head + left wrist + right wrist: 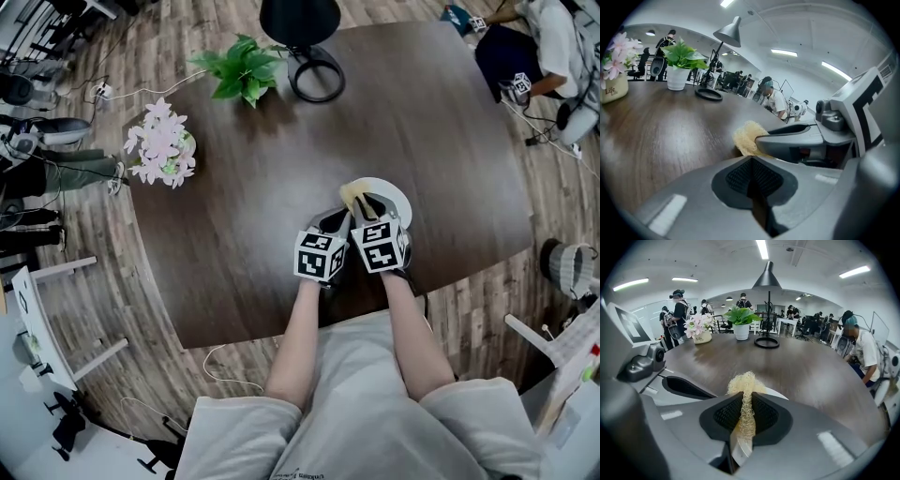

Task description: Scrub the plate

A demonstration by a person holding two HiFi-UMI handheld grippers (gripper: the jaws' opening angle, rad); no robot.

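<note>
Reaching out over the table's (253, 206) near edge, I hold both forearms close and almost parallel, the two marker cubes side by side just beyond my lap. My left gripper (330, 222) sits low and level, its pads pressed together with nothing showing between them. My right gripper (368, 202) is just beside it, clamped on the pale yellow scrubber (746, 383), whose frayed tuft sticks out past the pads.

Both grippers work close to the near edge, toward the table's right side. Bare dark wood spreads wide to the left and on toward the far edge. The pink flowers (159, 150) stand near the left edge, and the green plant (242, 67) and the lamp's ring base (317, 75) stand along the far edge, all well apart from my hands.

Right under my right gripper lies the white plate (394, 192), its rim curving out on the far and right sides. The scrubber's tuft hangs over the plate's left part. Whether it touches I cannot tell.
</note>
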